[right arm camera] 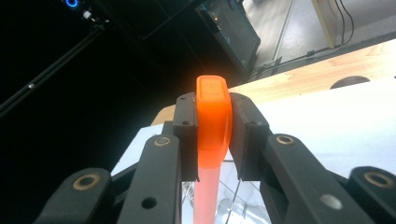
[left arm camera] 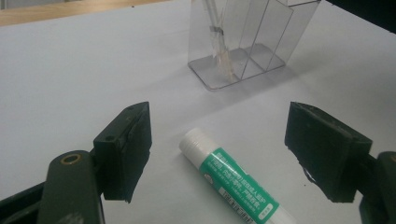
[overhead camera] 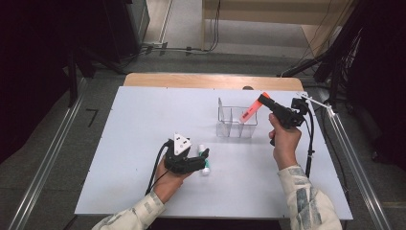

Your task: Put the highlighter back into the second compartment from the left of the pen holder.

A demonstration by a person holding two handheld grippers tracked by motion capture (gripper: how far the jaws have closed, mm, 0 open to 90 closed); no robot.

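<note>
Over clear plastic compartment organizer (overhead camera: pixel 235 122): right gripper (overhead camera: pixel 265 101) pinches orange plastic marker (overhead camera: pixel 253 109); next lower into slot. Left gripper (overhead camera: pixel 203 158) spread around green-white glue stick (left arm camera: pixel 236 184), near.

One white-and-green glue stick (left arm camera: pixel 233 182), one orange plastic marker (right arm camera: pixel 213 126), one clear plastic divided organizer (overhead camera: pixel 235 123), two black hand-held grippers: left (overhead camera: pixel 203 158), right (overhead camera: pixel 262 101).

A white table (overhead camera: pixel 143 124) is sitting on a grey floor (overhead camera: pixel 100 86), with a strip of bare wood (overhead camera: pixel 191 80) showing along its far edge. Cables (overhead camera: pixel 177 49) are trailing across the floor behind it. Dark equipment is standing in shadow on both sides, and a pale wooden bench (overhead camera: pixel 268 14) is standing farther back
</note>
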